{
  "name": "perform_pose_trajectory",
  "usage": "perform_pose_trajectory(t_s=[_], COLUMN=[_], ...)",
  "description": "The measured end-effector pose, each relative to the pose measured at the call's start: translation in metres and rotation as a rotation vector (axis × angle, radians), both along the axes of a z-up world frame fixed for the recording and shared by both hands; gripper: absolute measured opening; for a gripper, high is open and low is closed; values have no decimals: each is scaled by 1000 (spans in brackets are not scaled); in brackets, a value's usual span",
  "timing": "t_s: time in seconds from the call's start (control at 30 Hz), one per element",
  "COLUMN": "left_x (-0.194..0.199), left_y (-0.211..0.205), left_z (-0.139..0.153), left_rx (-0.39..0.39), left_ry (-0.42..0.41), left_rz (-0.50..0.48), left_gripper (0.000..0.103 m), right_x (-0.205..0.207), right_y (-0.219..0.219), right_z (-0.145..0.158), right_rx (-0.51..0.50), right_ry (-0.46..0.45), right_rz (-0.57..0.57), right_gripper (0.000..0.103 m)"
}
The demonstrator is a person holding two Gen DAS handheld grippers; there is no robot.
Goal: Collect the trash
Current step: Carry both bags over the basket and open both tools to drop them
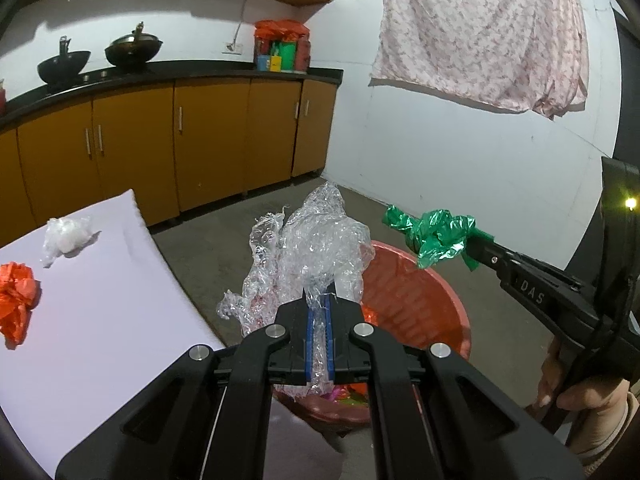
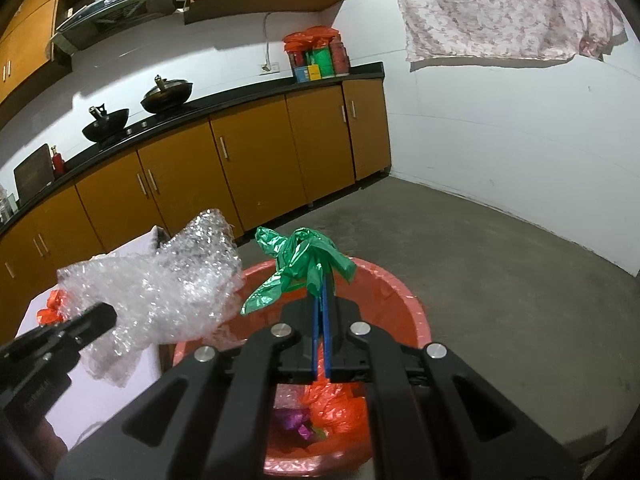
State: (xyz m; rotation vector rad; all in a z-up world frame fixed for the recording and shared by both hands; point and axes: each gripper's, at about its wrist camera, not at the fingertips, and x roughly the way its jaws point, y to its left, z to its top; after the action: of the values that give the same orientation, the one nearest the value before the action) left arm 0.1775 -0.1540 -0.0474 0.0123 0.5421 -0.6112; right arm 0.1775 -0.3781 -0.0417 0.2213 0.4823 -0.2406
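Observation:
My left gripper (image 1: 319,300) is shut on a crumpled clear plastic wrap (image 1: 308,248) and holds it above the near rim of an orange-red tub (image 1: 420,292) on the floor. My right gripper (image 2: 321,280) is shut on a crumpled green wrapper (image 2: 300,268) and holds it over the same tub (image 2: 400,300). The green wrapper (image 1: 432,232) and the right gripper (image 1: 474,246) also show at the right of the left wrist view. The clear wrap (image 2: 168,280) shows at the left of the right wrist view. The tub holds orange and purple trash (image 2: 328,408).
A white table (image 1: 100,312) at the left carries an orange crumpled wrapper (image 1: 16,300) and a white crumpled plastic (image 1: 66,236). Brown kitchen cabinets (image 1: 208,140) with a black counter stand behind. A patterned cloth (image 1: 480,32) hangs on the wall. The floor is grey concrete (image 2: 500,280).

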Motion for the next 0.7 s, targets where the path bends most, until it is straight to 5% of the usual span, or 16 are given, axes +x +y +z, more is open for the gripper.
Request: perform_pose_trajectory(t_s=[0.2,0.33,0.7], left_x=[8,9,15], left_y=[-8,5,55], left_z=[-13,-20,-14], left_rx=[15,17,20], left_ry=[61,77,49], left_rz=[-28,8,167], left_gripper=[7,45,61], right_x=[4,5,5], right_y=[0,-3,3], right_z=[-4,-13,-13], right_rx=[24,52,65], right_ry=[13,36,33], right_rz=[-1,-3,5], right_gripper=[8,30,38])
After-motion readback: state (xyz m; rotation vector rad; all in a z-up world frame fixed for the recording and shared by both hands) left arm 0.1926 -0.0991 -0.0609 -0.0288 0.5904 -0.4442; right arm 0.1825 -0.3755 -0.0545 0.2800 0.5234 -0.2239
